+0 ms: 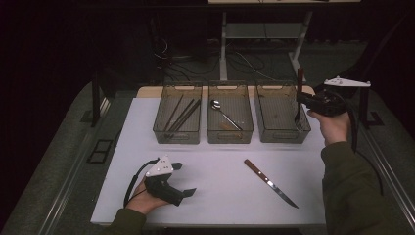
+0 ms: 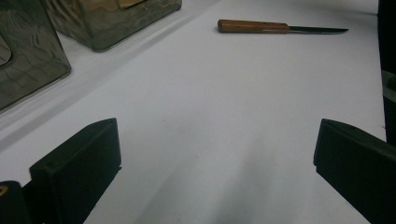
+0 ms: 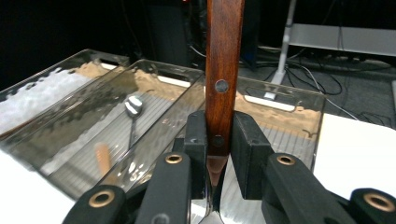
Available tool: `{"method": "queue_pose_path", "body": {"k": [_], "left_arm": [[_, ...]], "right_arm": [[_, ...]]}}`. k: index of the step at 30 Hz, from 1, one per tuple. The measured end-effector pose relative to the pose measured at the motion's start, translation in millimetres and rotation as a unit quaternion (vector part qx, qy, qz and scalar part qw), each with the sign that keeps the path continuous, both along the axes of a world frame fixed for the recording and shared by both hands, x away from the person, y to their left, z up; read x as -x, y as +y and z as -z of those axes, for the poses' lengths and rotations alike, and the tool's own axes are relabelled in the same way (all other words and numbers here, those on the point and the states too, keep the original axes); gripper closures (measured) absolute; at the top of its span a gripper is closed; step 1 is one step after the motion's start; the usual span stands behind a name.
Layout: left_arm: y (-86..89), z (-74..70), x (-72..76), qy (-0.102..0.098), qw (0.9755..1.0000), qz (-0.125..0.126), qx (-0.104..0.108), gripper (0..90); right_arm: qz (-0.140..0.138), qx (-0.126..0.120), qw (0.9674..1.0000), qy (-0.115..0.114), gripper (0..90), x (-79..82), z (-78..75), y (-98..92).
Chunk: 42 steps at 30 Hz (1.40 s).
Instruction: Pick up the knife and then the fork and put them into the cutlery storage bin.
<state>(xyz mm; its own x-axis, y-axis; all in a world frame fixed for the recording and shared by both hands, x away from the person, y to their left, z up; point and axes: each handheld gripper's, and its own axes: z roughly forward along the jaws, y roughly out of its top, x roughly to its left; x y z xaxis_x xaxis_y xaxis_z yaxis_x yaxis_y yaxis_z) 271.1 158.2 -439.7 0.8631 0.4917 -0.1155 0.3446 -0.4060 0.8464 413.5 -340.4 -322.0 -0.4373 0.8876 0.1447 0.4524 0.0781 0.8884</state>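
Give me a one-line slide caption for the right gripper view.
Right gripper clamps a wooden-handled fork upright above the rightmost clear bin.

The fork [image 1: 299,98] is standing upright, its dark brown wooden handle pointing up and its metal tines hanging down over the right-hand bin [image 1: 281,133]. Two round rivets are showing on the handle [image 3: 223,79], which is sitting clamped at its lower end, just above the metal neck. The tines are hanging inside the clear, ribbed bin, near its right wall; whether they are touching the floor cannot be told.
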Motion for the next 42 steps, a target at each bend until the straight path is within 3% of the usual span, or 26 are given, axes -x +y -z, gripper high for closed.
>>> {"method": "queue_pose_path", "body": {"k": [6, 16, 20, 28, 42], "left_arm": [[-0.1, 0.0, 0.2, -0.002, 1.0000, 0.002, 0.000, 0.0], [-0.4, -0.6, 0.1, -0.004, 1.0000, 0.006, 0.002, 0.0], [-0.7, -1.0, 1.0, -0.004, 1.0000, 0.008, 0.002, 0.0], [-1.2, -0.9, 1.0, -0.004, 1.0000, 0.007, 0.002, 0.0], [-1.6, -1.0, 1.5, -0.003, 1.0000, 0.008, 0.002, 0.0]], "right_arm": [[0.018, 0.013, 0.9997, 0.007, 76.9, -17.5, 6.0, 0.6], [0.041, 0.030, 0.9982, 0.032, 77.0, -36.4, 32.0, 4.1], [0.036, 0.049, 0.9972, 0.043, 77.0, -39.2, 42.4, 12.1], [0.034, 0.059, 0.9952, 0.069, 76.9, -39.1, 62.6, 12.2], [0.036, 0.083, 0.9910, 0.098, 76.8, -43.9, 71.2, 14.5]]}}
